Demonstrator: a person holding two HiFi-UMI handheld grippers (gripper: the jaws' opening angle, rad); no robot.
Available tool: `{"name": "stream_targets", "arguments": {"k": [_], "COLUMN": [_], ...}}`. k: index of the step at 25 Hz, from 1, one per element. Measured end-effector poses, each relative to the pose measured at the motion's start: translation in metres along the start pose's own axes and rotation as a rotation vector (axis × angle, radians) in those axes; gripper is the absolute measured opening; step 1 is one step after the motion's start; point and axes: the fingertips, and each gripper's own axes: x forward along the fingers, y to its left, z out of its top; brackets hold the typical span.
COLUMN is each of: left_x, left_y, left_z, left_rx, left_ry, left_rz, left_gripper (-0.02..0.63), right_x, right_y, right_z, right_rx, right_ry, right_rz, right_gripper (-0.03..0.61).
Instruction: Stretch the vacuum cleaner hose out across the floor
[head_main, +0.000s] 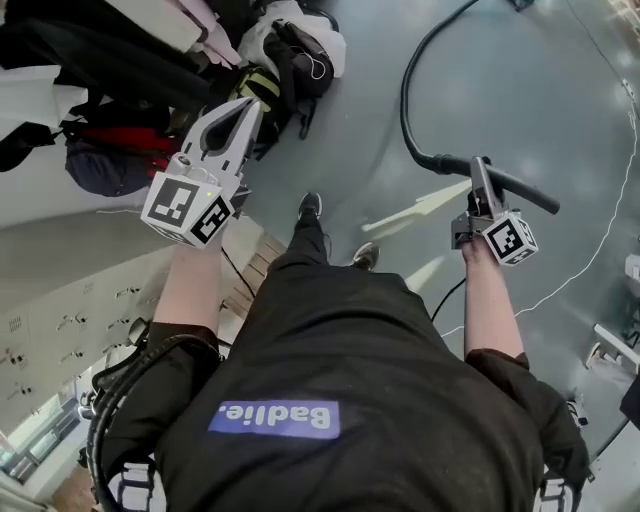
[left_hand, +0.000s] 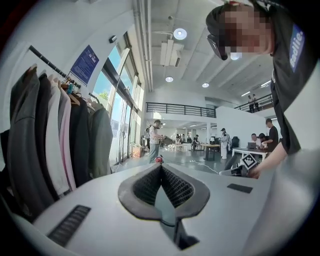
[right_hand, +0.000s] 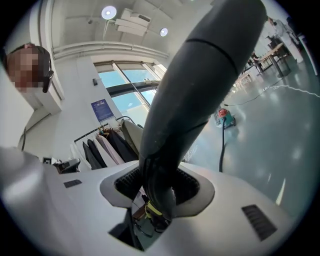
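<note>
Black vacuum cleaner hose (head_main: 404, 95): sits clamped crosswise in the right gripper (head_main: 479, 168), stiff end jutting past it, flexible length arcing away beyond it

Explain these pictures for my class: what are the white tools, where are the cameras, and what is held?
A person wears a head camera and holds a white two-jaw gripper in each hand; each gripper carries its camera looking along its jaws. The head view looks down on both. The left gripper has its jaws together, empty, facing a rail of hanging jackets. The right gripper is clamped on the stiff end of the black vacuum cleaner hose, which curves away over the glossy grey floor. A heap of dark bags lies nearby.
</note>
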Motion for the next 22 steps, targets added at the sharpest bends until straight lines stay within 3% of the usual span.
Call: {"name": "stream_targets", "arguments": {"k": [5, 11, 17, 22], "left_x": [-0.004, -0.009, -0.011, -0.041], "left_y": [-0.065, -0.102, -0.123, -0.117], "left_z": [-0.003, -0.007, -0.02, -0.057], "left_rx": [0.014, 0.028, 0.046, 0.054], "left_ry": [0.042, 0.084, 0.115, 0.091], "left_rz": [-0.032, -0.1, -0.225, -0.368], "left_gripper": [0.009, 0.009, 0.009, 0.009], "right_x": [-0.046, -0.073, -0.092, -0.108], "right_y": [-0.015, -0.004, 0.007, 0.031], "right_z": [-0.016, -0.035, -0.068, -0.133], "right_rx": [0.007, 0.014, 0.041, 0.038], "right_ry": [0.02, -0.017, -0.063, -0.111], "right_rz": [0.02, 0.047, 0.008, -0.075], "right_gripper": [0.166, 0.166, 0.166, 0.166]}}
